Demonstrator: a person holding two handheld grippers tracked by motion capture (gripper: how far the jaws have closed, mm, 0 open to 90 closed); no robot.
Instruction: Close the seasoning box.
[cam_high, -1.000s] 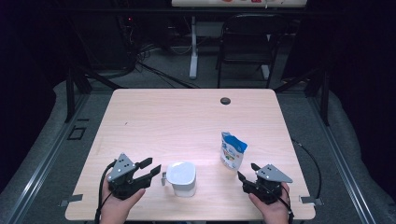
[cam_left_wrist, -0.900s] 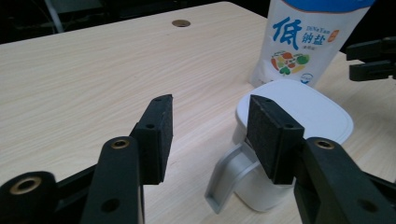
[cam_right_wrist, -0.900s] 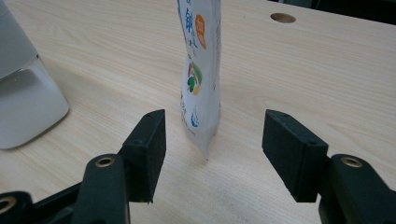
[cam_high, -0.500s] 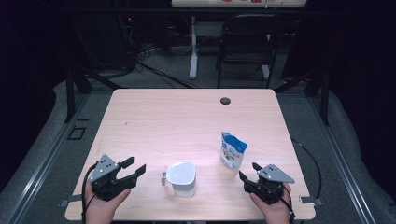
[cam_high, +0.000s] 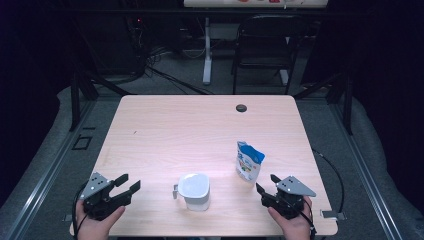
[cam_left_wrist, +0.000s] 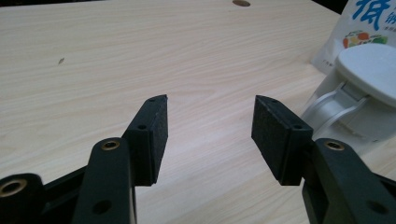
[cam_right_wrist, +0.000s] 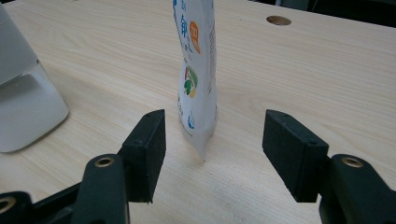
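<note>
A pale wood-grain rectangular table (cam_high: 165, 135) takes up the middle of the high view, with a dark floor and a black metal-frame chair (cam_high: 262, 47) beyond its far edge. Near the far edge, right of centre, a small round dark cable hole (cam_high: 241, 107) is set into the tabletop.

On the near half, about midway across, stands a white plastic lidded jug (cam_high: 193, 191) with a short handle on its left side. To its right and a little farther back stands a white and blue printed stand-up pouch (cam_high: 248, 161), upright, well apart from the jug.

The left gripper (cam_high: 123, 186), a black two-jaw tool with a grey three-cornered plate on top, is held in a hand (cam_high: 92, 225) at the near left corner of the table, well to the left of the jug and pointing toward it. Its jaws have just been opening and now stand wide apart with only bare tabletop between them. In the left gripper view (cam_left_wrist: 208, 135) the jug's lid and handle sit off to the right, beyond the right jaw and not touching it.

The right gripper (cam_high: 266, 186), of the same build, is held at the near right edge, just near of the pouch. Its jaws are spread wide. In the right gripper view (cam_right_wrist: 210, 149) the pouch stands upright in line with the gap, a little beyond the pads (cam_right_wrist: 152, 149), touching neither.
</note>
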